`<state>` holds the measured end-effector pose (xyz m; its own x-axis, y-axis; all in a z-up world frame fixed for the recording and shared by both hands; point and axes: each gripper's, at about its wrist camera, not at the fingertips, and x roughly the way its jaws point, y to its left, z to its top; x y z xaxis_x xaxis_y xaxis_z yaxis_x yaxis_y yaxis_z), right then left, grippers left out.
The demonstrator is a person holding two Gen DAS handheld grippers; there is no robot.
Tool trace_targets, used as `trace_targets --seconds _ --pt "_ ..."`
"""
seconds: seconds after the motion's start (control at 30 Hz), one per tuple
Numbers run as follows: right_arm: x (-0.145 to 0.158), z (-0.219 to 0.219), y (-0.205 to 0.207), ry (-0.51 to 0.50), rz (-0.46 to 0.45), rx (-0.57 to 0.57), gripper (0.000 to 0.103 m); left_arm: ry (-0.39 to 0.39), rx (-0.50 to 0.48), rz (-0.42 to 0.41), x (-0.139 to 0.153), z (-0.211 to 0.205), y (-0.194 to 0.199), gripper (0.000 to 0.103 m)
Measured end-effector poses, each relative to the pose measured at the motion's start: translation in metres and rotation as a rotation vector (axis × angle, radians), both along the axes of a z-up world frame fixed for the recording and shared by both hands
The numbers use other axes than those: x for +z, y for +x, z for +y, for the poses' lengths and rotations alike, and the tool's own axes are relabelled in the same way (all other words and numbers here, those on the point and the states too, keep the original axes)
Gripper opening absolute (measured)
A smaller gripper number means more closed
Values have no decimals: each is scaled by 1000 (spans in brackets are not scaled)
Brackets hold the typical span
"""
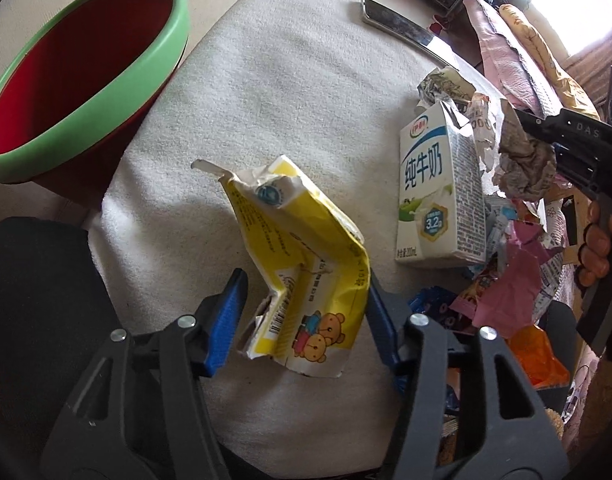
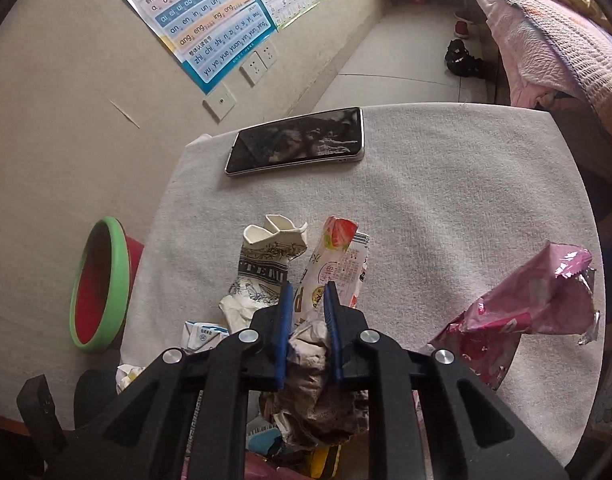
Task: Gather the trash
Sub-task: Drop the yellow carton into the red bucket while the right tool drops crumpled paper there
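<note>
In the left wrist view my left gripper (image 1: 303, 312) has its blue pads closed on a crumpled yellow drink carton (image 1: 306, 264) printed with bears, low over the white cloth-covered table (image 1: 285, 100). At the right edge of that view my right gripper (image 1: 534, 140) holds a wad of crumpled brownish paper (image 1: 524, 168). The right wrist view shows the right gripper (image 2: 309, 292) shut on that paper wad (image 2: 306, 352). A red bin with a green rim (image 1: 113, 92) stands off the table's left side, its rim (image 2: 121, 280) also visible to the right wrist camera.
An upright white milk carton (image 1: 430, 184) stands by a heap of pink and orange wrappers (image 1: 506, 296). A crushed paper cup (image 2: 269, 256), a strawberry wrapper (image 2: 338, 256), a pink foil bag (image 2: 538, 296) and a phone (image 2: 293, 146) lie on the cloth. A hand (image 1: 598, 240) grips the right tool.
</note>
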<state>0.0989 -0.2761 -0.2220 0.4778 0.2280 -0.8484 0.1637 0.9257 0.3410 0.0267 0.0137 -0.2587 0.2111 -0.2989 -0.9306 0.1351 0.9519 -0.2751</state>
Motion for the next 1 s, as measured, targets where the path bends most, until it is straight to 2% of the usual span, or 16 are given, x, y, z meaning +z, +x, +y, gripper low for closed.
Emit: trace_targets --seconds 0.07,0.1,0.13,0.17,0.3,0.37,0.4,0.57,0.6,0.63,0.67,0.77,1.0 --pt "-3 -2 6 -8 11 -20 25 -9 -2 -4 0 0 0 48" --pt "-4 -3 8 -5 24 -28 33 -12 -3 -10 0 1 -1 47" --pt "-5 -3 9 -1 28 -36 51 -13 -2 -14 1 1 -1 46" --pt "-3 -5 8 -1 21 -41 59 -16 0 -15 1 1 -1 45" --pt "12 -8 -5 -29 -7 -30 60 -36 18 -18 2 8 -3 44" --pt "15 -9 -15 -54 -5 -11 70 -37 19 -21 2 9 -3 44" --pt "15 -8 -19 -60 4 7 71 -34 18 -24 2 8 -3 44" --pt "-10 1 -25 -119 68 60 69 -24 9 -36 3 4 -4 44" --pt "-15 2 -26 -106 77 68 65 -27 13 -37 4 5 -5 44" --pt "-18 5 -26 -101 77 77 51 -31 19 -39 4 7 -4 44" --pt "-19 7 -28 -101 78 85 47 -34 26 -42 5 9 -5 44" --pt "-12 9 -35 -94 47 85 42 -43 42 -47 7 13 -7 44" --pt "33 6 -53 -17 -64 22 41 -40 37 -84 14 10 -8 44"
